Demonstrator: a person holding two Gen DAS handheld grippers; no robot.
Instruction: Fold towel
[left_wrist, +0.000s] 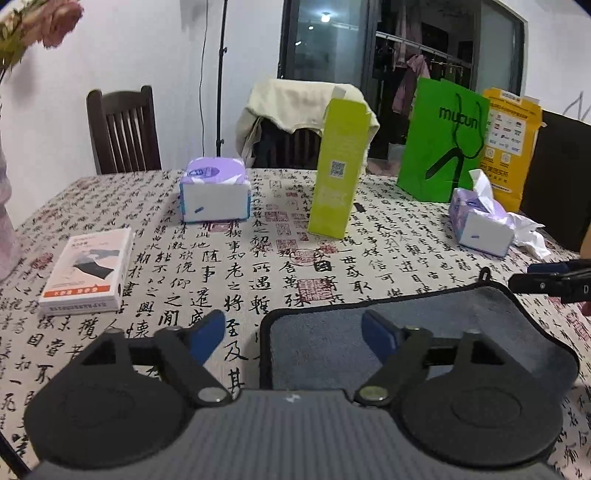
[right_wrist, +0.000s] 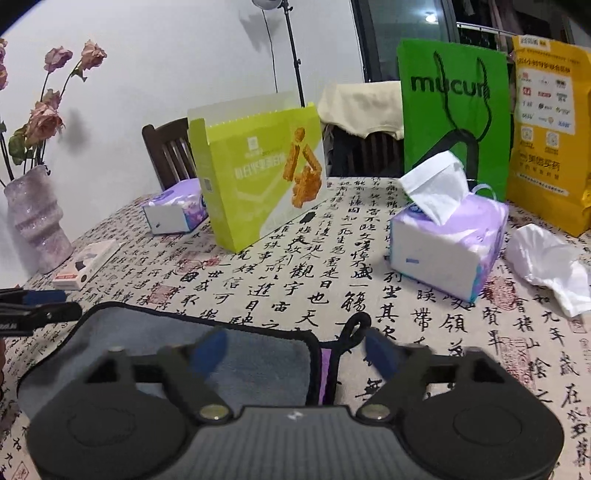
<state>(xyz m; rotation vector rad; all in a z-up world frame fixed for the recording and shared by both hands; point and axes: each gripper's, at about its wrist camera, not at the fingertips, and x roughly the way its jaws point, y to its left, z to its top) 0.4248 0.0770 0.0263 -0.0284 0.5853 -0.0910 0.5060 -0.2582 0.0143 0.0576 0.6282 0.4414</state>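
Note:
A grey towel (left_wrist: 461, 332) with black edging lies folded on the table near me; it also shows in the right wrist view (right_wrist: 166, 339), with a purple underside and a black hanging loop (right_wrist: 354, 325) at its right corner. My left gripper (left_wrist: 293, 338) is open, its jaws straddling the towel's left edge. My right gripper (right_wrist: 295, 350) is open above the towel's right corner, near the loop. The right gripper's fingers (left_wrist: 554, 280) show at the right edge of the left wrist view, at the towel's far right corner.
On the calligraphy-print tablecloth (left_wrist: 240, 258) stand a lime carton (left_wrist: 338, 170), two tissue packs (left_wrist: 214, 192) (right_wrist: 447, 243), a green bag (left_wrist: 443, 144), a yellow bag (right_wrist: 550, 133), a small white box (left_wrist: 86, 271), a crumpled tissue (right_wrist: 550, 266) and a vase (right_wrist: 37, 221). Chairs stand behind the table.

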